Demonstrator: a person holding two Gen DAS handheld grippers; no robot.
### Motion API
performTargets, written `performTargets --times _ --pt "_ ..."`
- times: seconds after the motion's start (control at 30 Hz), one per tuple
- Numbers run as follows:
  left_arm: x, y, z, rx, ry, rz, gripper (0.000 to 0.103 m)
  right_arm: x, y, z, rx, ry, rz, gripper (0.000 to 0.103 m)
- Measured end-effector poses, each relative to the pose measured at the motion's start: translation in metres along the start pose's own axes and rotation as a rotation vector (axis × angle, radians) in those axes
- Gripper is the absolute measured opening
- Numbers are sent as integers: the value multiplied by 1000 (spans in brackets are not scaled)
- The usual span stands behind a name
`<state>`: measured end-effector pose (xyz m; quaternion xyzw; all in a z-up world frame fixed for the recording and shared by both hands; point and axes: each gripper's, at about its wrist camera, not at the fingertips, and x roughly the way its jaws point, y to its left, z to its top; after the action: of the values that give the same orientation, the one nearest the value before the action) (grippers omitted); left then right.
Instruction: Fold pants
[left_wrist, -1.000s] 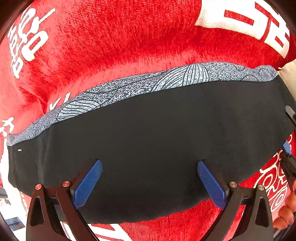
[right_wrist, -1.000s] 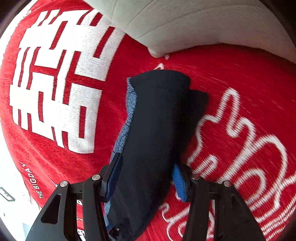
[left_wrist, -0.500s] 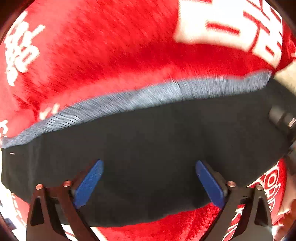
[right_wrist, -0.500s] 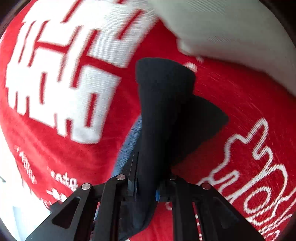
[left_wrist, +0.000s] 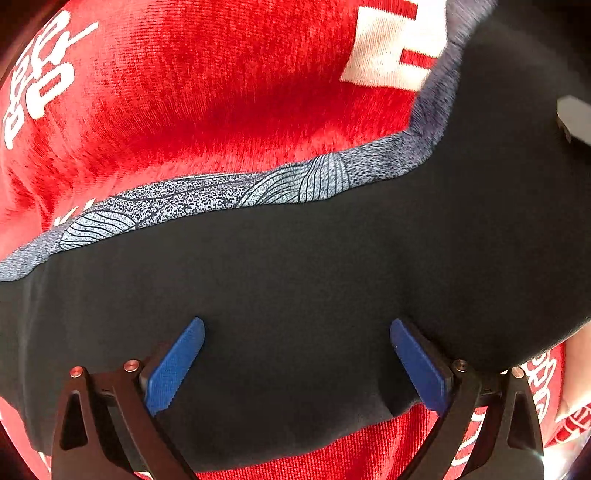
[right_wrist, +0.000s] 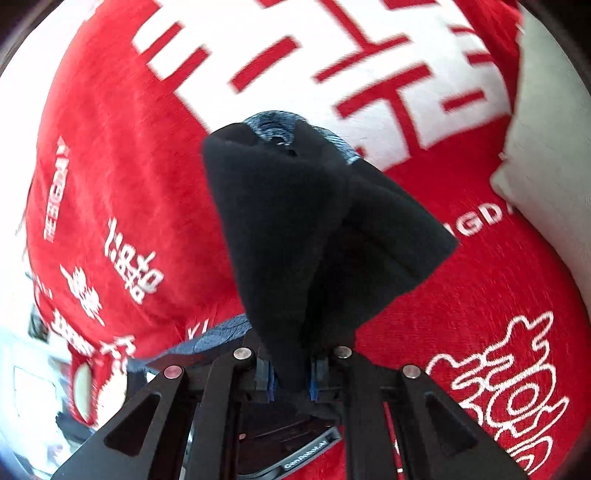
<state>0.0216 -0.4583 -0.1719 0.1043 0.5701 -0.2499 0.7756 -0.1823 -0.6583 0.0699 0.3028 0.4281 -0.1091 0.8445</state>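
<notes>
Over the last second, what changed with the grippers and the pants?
The right gripper closed on one end of the pants and lifted it off the red blanket. The left gripper stayed open over the flat part.

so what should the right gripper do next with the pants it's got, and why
Probably carry the pinched end across and lay it over the flat part. The right gripper is shut on a bunched end of the pants, lifted off the red blanket, while the left gripper is open, its fingers over the rest of the fabric.
</notes>
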Motion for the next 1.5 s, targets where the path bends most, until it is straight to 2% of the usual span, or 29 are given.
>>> performTargets --times 0.13,0.23,0.4,0.53,0.63,0.7,0.73,0.8,0.83,0.87,0.93,1.0,1.07,1.13,1.27,1.37,1.4,1.47,1.5 --pt "-13 36 3 -47 47 -58 101 3 38 -6 -93 -16 -28 13" --pt "-39 80 3 -98 21 -68 101 11 77 -17 -201 -16 -85 13" --pt "-79 174 -4 -135 -1 16 101 41 132 -51 -365 10 -210 13" --pt "-89 246 -16 -169 28 79 101 90 179 -92 -507 47 -326 13" --pt "-93 288 -25 -220 43 112 101 125 194 -128 -582 86 -424 14" --pt "-93 303 -29 -253 50 121 101 150 200 -151 -636 116 -506 16" --pt "-92 315 -33 -269 55 127 101 165 204 -165 -670 128 -552 21" --pt "-91 329 -37 -289 65 125 101 171 205 -183 -761 117 -631 27" --pt "-90 335 -38 -296 71 121 101 171 210 -192 -811 110 -640 37" --pt "-93 334 -44 -300 74 116 101 166 210 -197 -836 112 -624 51" --pt "-98 326 -46 -292 71 109 101 154 216 -203 -858 141 -545 58" --pt "-108 315 -45 -275 72 91 101 135 211 -200 -832 167 -477 58" --pt "-114 298 -34 -253 69 52 101 110 199 -184 -740 172 -397 58" --pt "-125 279 -28 -212 58 5 101 87 181 -156 -611 157 -357 58" --pt "-117 239 -7 -120 47 -56 101 73 136 -101 -387 134 -378 58" --pt "-117 217 2 -83 47 -96 100 79 106 -75 -270 164 -381 58" --pt "-119 211 4 -81 46 -113 99 81 97 -71 -240 174 -373 58" --pt "-121 202 7 -76 56 -149 87 79 86 -71 -195 192 -360 58" --pt "-123 199 8 -74 64 -167 86 78 83 -71 -185 193 -356 58"
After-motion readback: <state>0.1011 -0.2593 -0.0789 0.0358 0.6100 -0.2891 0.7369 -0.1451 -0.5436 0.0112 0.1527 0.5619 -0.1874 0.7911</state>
